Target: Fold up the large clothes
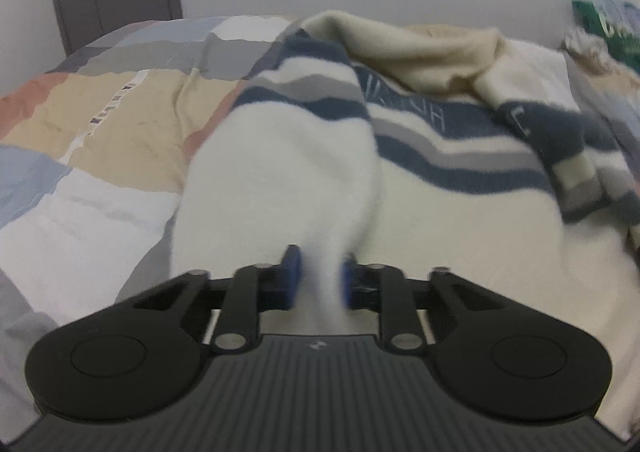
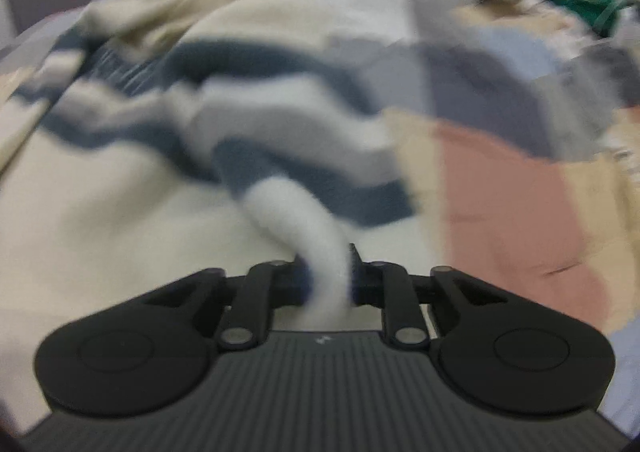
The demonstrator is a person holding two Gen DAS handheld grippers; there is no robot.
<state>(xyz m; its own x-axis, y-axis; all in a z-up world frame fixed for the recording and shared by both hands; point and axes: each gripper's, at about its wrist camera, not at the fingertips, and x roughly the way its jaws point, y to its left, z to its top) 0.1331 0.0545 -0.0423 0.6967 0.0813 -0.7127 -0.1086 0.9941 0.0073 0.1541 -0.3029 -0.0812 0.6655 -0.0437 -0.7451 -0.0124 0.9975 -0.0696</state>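
Each gripper is closed on a pinch of the sweater. The left gripper has its blue pads clamped on a white fleecy sleeve end or edge, and the cloth runs straight ahead from its jaws. The right gripper likewise pinches a white rolled strip of the same sweater, which curls up and to its left.

From both tools the sweater lies ahead, spread on the bed. Its body sits ahead and to the right of the left gripper, and ahead and to the left of the right one, so the garment's bulk lies between the two tools. The striped band runs crosswise to both grippers. Neither gripper seems clearly nearer the body, so the coming fold likely calls for both to carry their held parts forward over it.

The sweater is cream and white, thick and soft, with navy and grey stripes across the chest and faint lettering in the navy band. Its far end is bunched in a tan heap. The right view is blurred.
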